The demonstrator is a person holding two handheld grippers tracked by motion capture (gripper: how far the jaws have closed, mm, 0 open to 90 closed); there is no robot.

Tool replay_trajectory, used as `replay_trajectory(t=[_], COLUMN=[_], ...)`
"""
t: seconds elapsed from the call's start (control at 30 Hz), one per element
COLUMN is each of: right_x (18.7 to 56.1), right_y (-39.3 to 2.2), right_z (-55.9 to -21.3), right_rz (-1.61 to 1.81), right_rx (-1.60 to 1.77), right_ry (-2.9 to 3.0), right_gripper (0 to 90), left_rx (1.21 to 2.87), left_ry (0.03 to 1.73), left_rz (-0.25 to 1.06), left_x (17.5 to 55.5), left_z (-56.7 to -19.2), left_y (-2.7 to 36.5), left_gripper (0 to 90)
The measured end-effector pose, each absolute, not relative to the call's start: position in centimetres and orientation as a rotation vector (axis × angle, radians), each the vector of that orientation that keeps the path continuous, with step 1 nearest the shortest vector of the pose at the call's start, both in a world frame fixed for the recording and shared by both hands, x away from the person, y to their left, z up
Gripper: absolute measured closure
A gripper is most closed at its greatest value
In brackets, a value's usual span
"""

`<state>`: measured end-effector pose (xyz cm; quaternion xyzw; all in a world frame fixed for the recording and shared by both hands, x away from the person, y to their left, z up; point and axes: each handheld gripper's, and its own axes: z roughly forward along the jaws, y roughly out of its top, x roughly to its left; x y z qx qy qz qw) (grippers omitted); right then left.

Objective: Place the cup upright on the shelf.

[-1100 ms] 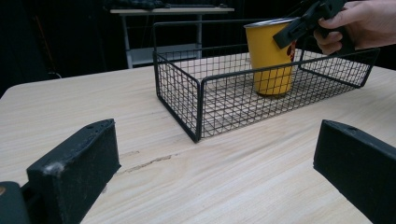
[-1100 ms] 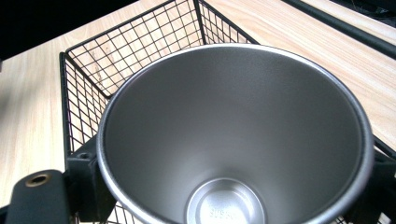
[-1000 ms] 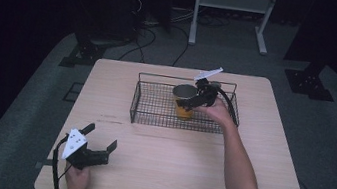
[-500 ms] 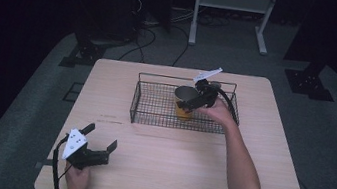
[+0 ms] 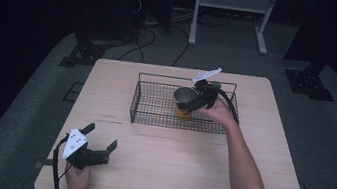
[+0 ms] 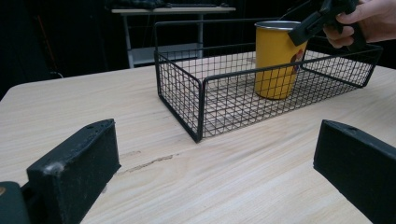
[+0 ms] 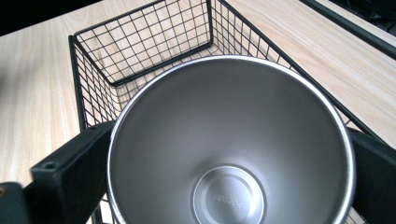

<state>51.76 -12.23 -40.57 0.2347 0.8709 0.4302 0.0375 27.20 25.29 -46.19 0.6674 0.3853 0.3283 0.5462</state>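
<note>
A yellow metal cup (image 5: pixel 183 108) with a bare steel inside stands upright in the right half of a black wire basket (image 5: pixel 153 115) at the back of the wooden table (image 5: pixel 186 168). My right gripper (image 5: pixel 187 99) reaches in from the right, shut on the cup; in the right gripper view its jaws press either side of the cup (image 7: pixel 233 154) just below the rim. The left gripper view shows the cup (image 6: pixel 275 60) resting on the floor of the basket (image 6: pixel 187 98). My left gripper (image 5: pixel 101 135) lies open near the table's front left corner, holding nothing.
The basket's left half (image 7: pixel 140 42) holds nothing. Bare tabletop (image 6: pixel 140 121) stretches between the left gripper (image 6: pixel 217 163) and the basket. A white metal stand (image 5: pixel 230 2) and cables (image 5: pixel 147 20) sit on the floor beyond the table.
</note>
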Motion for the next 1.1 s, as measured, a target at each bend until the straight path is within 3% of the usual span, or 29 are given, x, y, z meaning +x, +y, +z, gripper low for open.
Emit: replay_trajectory(t=[1.1], right_x=[50.2], right_y=[-15.7], right_z=[-37.3], right_rz=[1.416], right_rx=[0.727], right_ry=[2.582], right_gripper=[0.0], left_rx=[1.586], left_ry=[0.912], left_rz=[0.786], left_x=[27.1], left_z=[-46.2], left_y=[25.2], left_gripper=[0.0])
